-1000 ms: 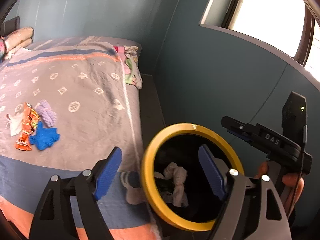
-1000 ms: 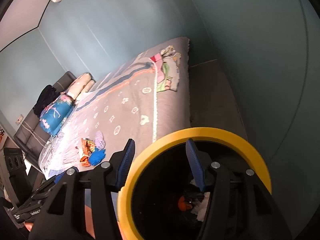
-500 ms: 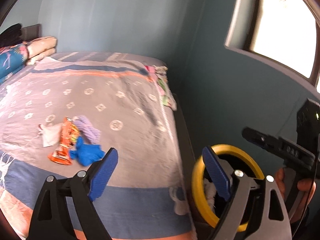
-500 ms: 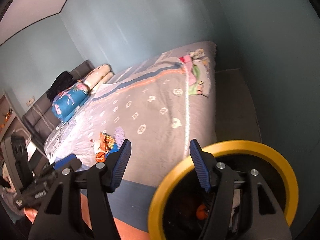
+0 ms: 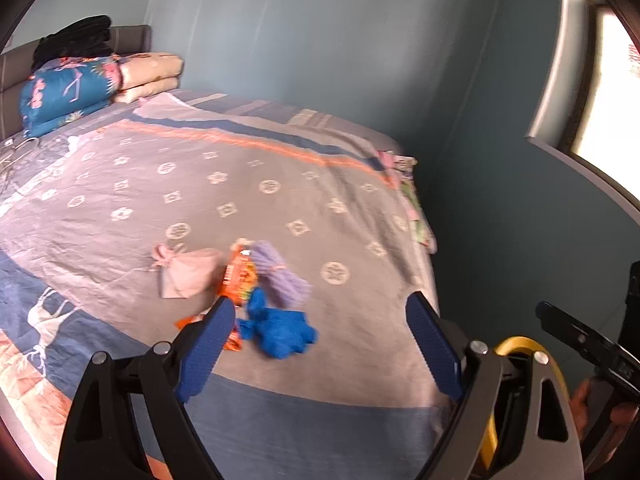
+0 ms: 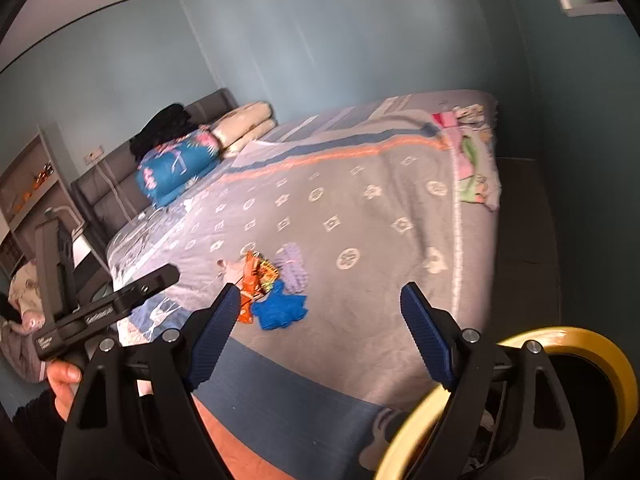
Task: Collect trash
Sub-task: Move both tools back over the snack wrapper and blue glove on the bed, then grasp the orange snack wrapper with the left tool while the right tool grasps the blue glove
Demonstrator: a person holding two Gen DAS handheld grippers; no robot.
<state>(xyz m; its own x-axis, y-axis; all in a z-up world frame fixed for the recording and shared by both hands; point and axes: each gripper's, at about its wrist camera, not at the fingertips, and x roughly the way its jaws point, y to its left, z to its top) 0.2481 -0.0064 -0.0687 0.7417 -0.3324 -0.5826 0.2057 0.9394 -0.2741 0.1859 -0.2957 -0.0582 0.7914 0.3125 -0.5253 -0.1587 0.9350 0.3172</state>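
Observation:
A small pile of trash lies on the bed: a blue crumpled glove [image 5: 280, 330] [image 6: 280, 310], an orange snack wrapper [image 5: 238, 276] [image 6: 256, 276], a purple tuft [image 5: 280, 274] [image 6: 294, 266] and a pale pink pouch [image 5: 188, 270]. My left gripper [image 5: 320, 342] is open and empty, just short of the pile. My right gripper [image 6: 320, 332] is open and empty, near the bed's edge. A black bin with a yellow rim [image 5: 524, 344] [image 6: 560, 340] stands on the floor to the right of the bed.
The bed [image 5: 200, 184] has a grey patterned cover. Folded blankets and a blue pillow [image 5: 68, 88] sit by the headboard. Small clothes [image 5: 412, 204] hang at the far right bed edge. A blue-green wall and a window [image 5: 608, 92] lie to the right.
Both grippers swung from over the bin leftward toward the bed. The trash pile now lies ahead of the fingers and the bin has slid to the lower right.

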